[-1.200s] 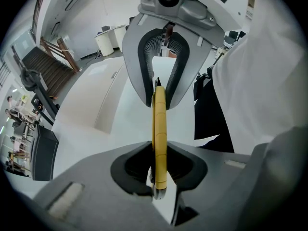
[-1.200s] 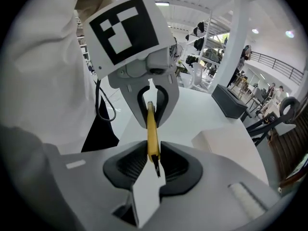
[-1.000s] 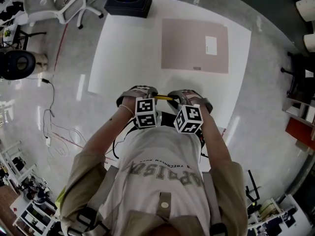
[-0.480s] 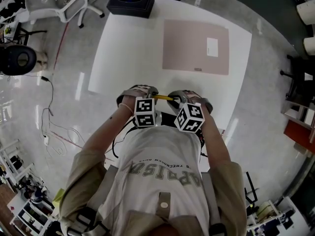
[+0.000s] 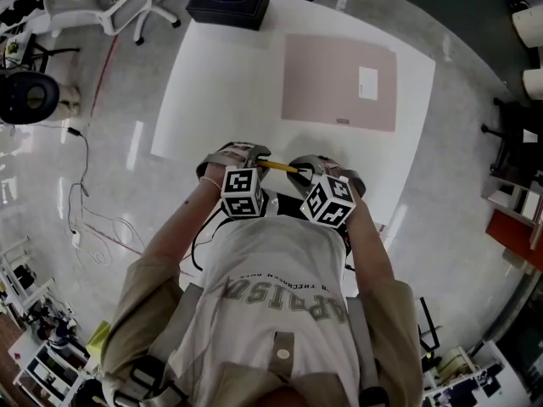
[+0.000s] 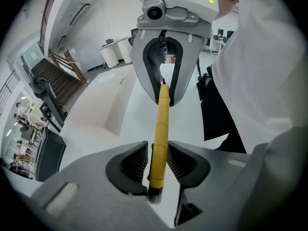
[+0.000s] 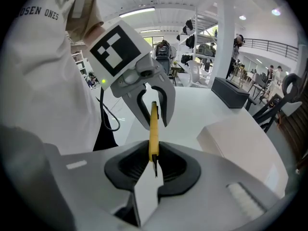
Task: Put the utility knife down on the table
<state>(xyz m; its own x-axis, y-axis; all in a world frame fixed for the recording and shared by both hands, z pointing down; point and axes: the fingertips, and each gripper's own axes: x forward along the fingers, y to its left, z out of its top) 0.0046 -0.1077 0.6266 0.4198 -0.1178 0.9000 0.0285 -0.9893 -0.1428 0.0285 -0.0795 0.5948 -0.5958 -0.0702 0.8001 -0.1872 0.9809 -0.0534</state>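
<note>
You hold a yellow utility knife (image 6: pixel 160 124) in the air between your two grippers, close to your chest and above the near edge of the white counter (image 5: pixel 221 91). The knife runs across from one gripper to the other.

Your left gripper (image 6: pixel 156 162) has one end of the knife between its jaws. These jaws have just been opening and now stand slightly apart, so the ribbed pads sit just beside the handle without pressing it.

Your right gripper (image 7: pixel 153 160) has just been closing its jaws, and they now clamp narrowly on the other end, where a thin dark tip pokes out past the pads.

A pale pink mat (image 5: pixel 327 75) lies farther along the counter, well apart from the knife, with a small white slip of paper (image 5: pixel 367 83) on its right part. A black box (image 5: pixel 227 2) sits at the far left corner of the counter. Your white shirt (image 5: pixel 280 261) fills the space right behind both grippers.

Off the counter, a white office chair (image 5: pixel 89 7) stands on the glossy floor beyond the far left corner, and loose cables (image 5: pixel 102 236) trail over the floor to your left.
</note>
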